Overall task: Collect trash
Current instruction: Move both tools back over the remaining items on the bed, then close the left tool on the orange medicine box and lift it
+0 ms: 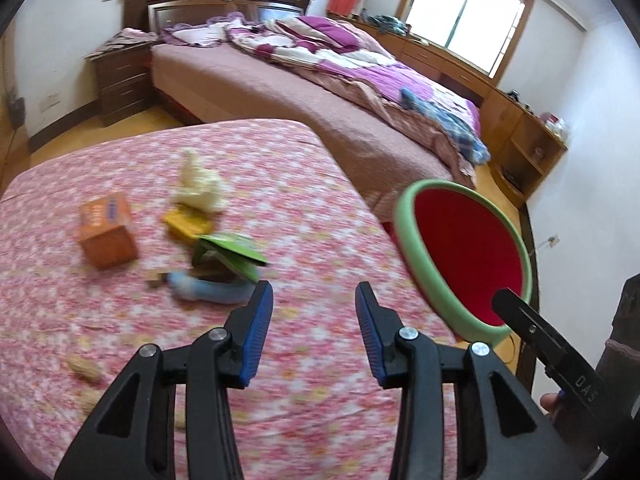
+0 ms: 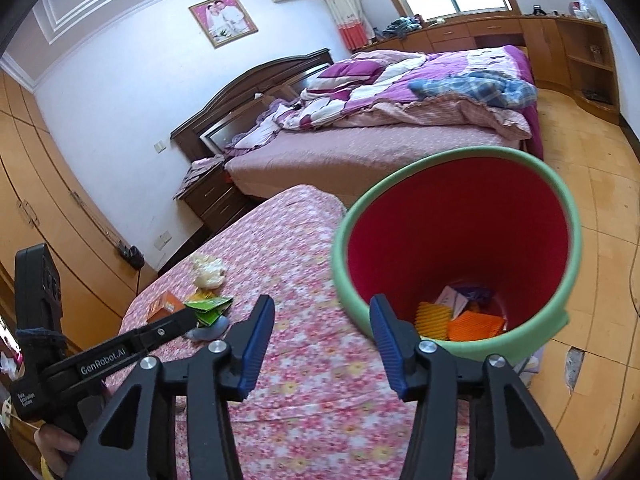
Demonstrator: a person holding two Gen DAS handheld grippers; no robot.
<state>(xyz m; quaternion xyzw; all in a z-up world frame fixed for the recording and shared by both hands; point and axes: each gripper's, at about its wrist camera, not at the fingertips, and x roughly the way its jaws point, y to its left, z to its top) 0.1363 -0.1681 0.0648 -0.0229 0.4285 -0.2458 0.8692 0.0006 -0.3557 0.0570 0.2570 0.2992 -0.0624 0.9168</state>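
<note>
Trash lies on the pink floral table (image 1: 120, 360): an orange box (image 1: 107, 230), a crumpled cream tissue (image 1: 199, 184), a yellow packet (image 1: 188, 224), a green carton (image 1: 232, 254) and a blue wrapper (image 1: 208, 290). My left gripper (image 1: 315, 300) is open and empty, just right of the blue wrapper. A red bin with a green rim (image 2: 456, 248) stands off the table's right edge, with orange and yellow trash (image 2: 460, 320) inside. My right gripper (image 2: 322, 320) is open and empty at the bin's near rim. The bin also shows in the left wrist view (image 1: 468, 256).
Peanut shells (image 1: 86, 368) lie on the table's near left. A large bed (image 1: 320, 92) with a purple quilt stands behind, a dark nightstand (image 1: 120, 80) beside it. Wooden cabinets (image 2: 560, 40) run under the window. The left gripper's body (image 2: 100, 356) shows in the right wrist view.
</note>
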